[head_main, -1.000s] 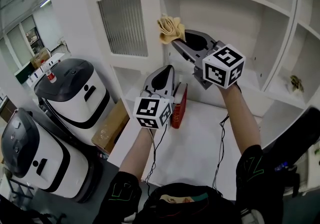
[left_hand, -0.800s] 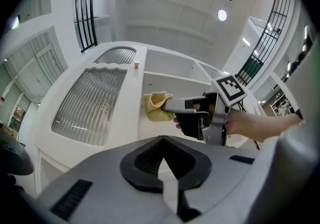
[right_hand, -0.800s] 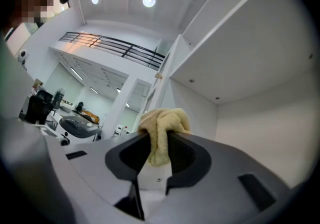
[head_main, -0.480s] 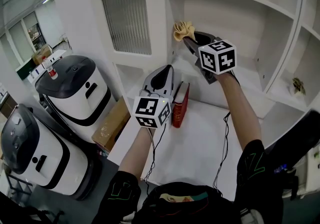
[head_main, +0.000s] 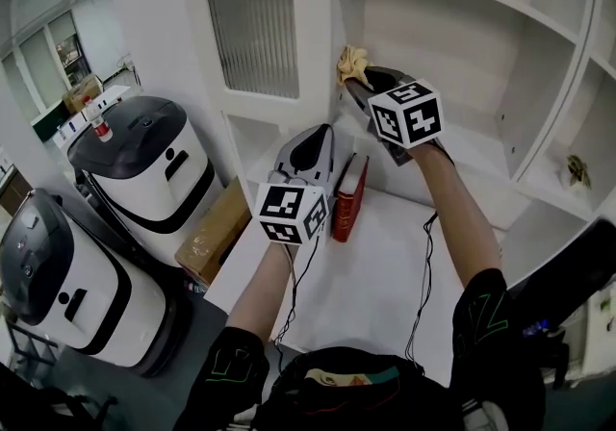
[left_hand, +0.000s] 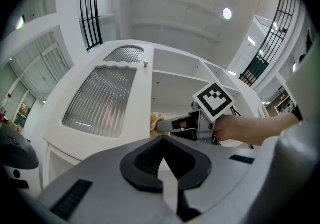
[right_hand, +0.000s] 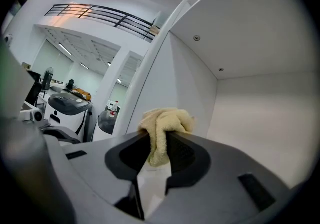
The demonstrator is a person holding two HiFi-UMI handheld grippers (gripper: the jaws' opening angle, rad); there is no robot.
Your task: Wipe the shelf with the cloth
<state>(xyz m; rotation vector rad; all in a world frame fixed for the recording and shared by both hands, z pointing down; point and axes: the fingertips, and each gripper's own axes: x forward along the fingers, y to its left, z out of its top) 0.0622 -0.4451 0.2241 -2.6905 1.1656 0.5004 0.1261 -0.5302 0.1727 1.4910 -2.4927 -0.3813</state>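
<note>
A crumpled yellow cloth [head_main: 352,63] is pinched in my right gripper [head_main: 355,81], which is shut on it and raised into the open white shelf compartment [head_main: 472,145], near its left inner wall. In the right gripper view the cloth [right_hand: 165,125] bulges out above the right gripper [right_hand: 159,140], with the white side wall and back panel just behind. My left gripper [head_main: 306,145] sits lower, over the table beside a red book [head_main: 346,198], shut with nothing in it. From the left gripper view the cloth [left_hand: 157,120] and right gripper [left_hand: 165,126] show beyond the left gripper [left_hand: 162,140].
A cabinet door with ribbed glass [head_main: 255,35] stands left of the compartment. Two white and black machines [head_main: 144,169] [head_main: 58,285] and a cardboard box [head_main: 214,237] lie left of the white table [head_main: 375,275]. A small object [head_main: 576,169] rests on a right-hand shelf.
My right gripper has carried the cloth up and to the right, deeper into the shelf compartment. The left gripper has stayed by the red book.
</note>
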